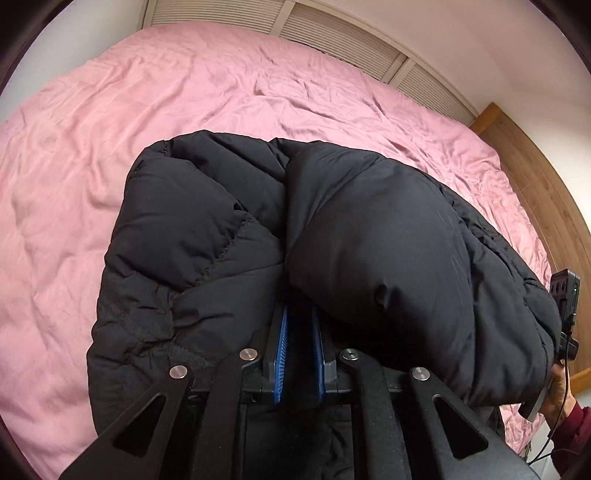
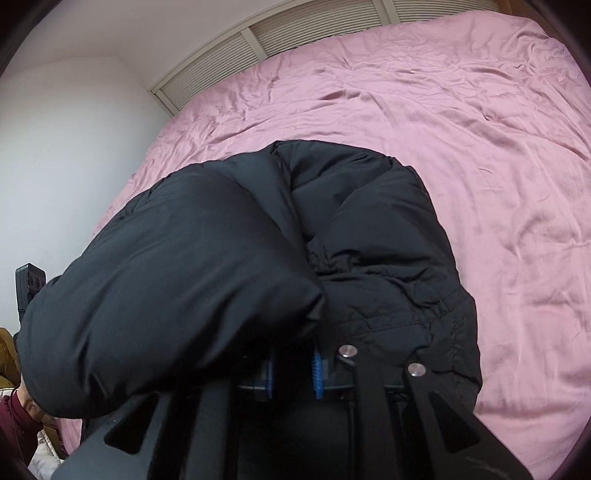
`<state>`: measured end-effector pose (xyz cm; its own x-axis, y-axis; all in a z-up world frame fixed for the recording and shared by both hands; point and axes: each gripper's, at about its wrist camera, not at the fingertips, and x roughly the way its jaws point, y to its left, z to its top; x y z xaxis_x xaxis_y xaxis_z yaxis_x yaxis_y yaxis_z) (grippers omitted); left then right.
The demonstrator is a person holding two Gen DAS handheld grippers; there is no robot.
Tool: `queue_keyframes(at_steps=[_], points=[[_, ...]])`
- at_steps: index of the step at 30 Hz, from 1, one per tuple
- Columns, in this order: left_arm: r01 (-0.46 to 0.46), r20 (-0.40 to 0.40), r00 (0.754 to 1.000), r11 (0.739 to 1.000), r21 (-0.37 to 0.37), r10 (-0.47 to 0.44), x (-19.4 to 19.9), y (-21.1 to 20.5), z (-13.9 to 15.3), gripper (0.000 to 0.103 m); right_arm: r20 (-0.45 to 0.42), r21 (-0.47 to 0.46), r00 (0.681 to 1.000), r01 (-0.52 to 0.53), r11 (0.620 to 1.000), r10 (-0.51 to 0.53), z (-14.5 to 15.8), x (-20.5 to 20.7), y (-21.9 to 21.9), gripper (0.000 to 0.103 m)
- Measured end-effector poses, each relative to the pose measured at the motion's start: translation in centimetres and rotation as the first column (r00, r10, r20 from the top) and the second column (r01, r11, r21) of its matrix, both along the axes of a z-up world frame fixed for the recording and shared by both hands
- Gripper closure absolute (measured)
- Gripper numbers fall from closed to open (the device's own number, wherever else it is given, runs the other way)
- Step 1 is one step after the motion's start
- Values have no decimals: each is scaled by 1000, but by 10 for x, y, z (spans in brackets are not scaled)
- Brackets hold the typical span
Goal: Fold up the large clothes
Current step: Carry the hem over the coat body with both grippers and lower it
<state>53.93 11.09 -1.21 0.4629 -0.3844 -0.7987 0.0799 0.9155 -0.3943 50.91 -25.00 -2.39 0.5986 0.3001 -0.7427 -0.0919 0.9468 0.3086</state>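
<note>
A black puffer jacket [image 1: 369, 240] lies bunched on the pink bed sheet [image 1: 110, 147], with a thick padded fold rolled over towards me. My left gripper [image 1: 300, 314] sits at the jacket's near edge. Its blue pads [image 1: 282, 343] stand close together with dark fabric between them, and its tips are tucked under the fold. In the right wrist view the same jacket [image 2: 184, 277] drapes over my right gripper [image 2: 295, 350]. Those blue pads [image 2: 317, 373] are also narrowly set on black fabric, with their tips hidden.
The pink sheet [image 2: 480, 147] spreads wide beyond the jacket. White slatted panels [image 1: 332, 33] line the far wall and a wooden board [image 1: 535, 177] runs along the bed's right side. A hand in a maroon sleeve [image 1: 569, 410] holds the other gripper's body [image 1: 565, 295].
</note>
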Motion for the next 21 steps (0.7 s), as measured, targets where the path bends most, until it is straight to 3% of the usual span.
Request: queue_keyframes(at_steps=[8,10,12,14,15,21], points=[[-39,59,998,998,41,37,-33,26,35,76,7,-75,1000,10,997,-10,36,-41,-13,87],[-39,92,995,998,39,35,-35,25,52,66,51,-95,999,20,995,-15,58,-45,-13,85],[-24,121,992,999,36,20,-30,17,68,59,93,-133,996,6,991,6,80,-45,-5,76],[-12,142,990,999,37,6,-22,5,80,54,126,-167,991,-16,986,38,99,-38,10,56],[-3,150,989,999,35,-2,-18,-1,83,53,142,-179,988,-30,983,56,107,-35,18,52],[63,160,985,997,49,-70,10,-41,81,52,138,-248,976,-131,960,169,114,-4,60,50]])
